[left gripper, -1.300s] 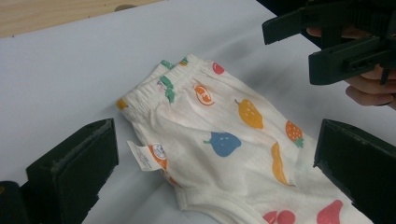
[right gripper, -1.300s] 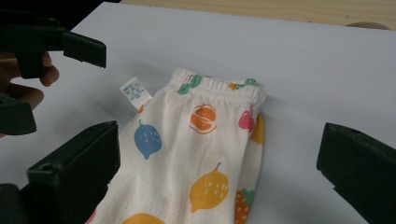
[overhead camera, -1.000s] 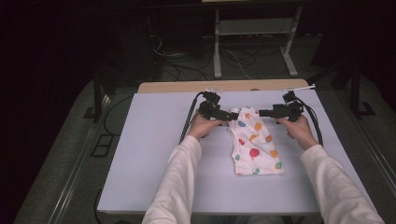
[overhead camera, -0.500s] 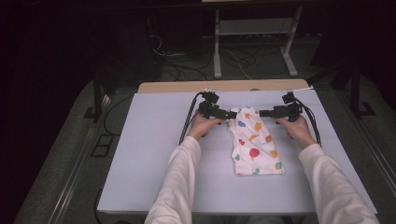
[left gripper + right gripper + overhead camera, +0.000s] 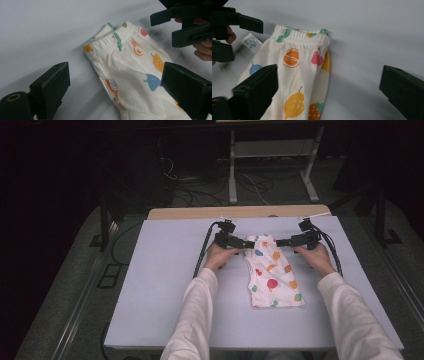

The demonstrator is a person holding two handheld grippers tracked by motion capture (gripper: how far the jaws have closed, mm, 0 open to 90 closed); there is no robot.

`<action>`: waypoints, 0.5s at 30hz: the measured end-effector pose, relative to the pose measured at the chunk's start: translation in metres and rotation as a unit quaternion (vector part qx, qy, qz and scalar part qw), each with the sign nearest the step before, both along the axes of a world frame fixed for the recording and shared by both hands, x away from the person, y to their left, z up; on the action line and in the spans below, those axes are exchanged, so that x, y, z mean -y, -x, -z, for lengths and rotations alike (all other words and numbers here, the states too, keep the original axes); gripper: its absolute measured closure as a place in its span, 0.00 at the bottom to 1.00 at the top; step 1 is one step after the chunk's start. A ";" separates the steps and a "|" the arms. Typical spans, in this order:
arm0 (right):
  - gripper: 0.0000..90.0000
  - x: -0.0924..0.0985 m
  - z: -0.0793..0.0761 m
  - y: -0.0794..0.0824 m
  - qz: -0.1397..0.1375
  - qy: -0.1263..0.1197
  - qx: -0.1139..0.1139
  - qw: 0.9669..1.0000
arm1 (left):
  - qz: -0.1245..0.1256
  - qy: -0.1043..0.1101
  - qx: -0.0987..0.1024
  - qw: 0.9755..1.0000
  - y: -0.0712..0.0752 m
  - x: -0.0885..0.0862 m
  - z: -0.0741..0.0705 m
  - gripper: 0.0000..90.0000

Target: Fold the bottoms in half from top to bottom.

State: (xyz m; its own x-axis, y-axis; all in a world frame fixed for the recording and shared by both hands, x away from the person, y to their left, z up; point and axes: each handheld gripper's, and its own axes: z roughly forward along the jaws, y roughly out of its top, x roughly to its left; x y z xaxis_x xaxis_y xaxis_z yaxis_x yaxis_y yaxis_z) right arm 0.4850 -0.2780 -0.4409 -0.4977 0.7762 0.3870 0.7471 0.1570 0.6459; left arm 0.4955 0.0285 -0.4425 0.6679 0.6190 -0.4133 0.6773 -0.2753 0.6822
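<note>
- High view: pants [image 5: 272,276] folded flat on desk [image 5: 165,285], left gripper [image 5: 248,243] and right gripper [image 5: 280,242] flanking the waistband.
- Gripper views: both jaws wide, just been closing a bit, nothing pinched; tag [image 5: 251,42] shows.

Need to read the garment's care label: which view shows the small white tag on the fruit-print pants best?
Right gripper view: the small white tag lies flat beside the waistband, print facing the camera. Left gripper view catches it edge-on at the cream fruit-print cotton pants' side fold. In the high view it is too small to make out.
</note>
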 end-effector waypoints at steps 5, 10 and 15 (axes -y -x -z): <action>0.16 -0.003 0.002 -0.001 -0.007 0.003 -0.007 1.000 | 0.008 0.004 -0.012 1.000 -0.001 0.000 0.004 0.17; 0.26 -0.006 0.005 -0.002 -0.011 0.007 -0.010 1.000 | 0.017 0.003 -0.011 1.000 0.000 0.000 0.005 0.28; 0.38 -0.009 0.007 -0.002 -0.018 0.001 -0.012 1.000 | 0.018 0.001 -0.012 1.000 -0.001 0.000 0.006 0.39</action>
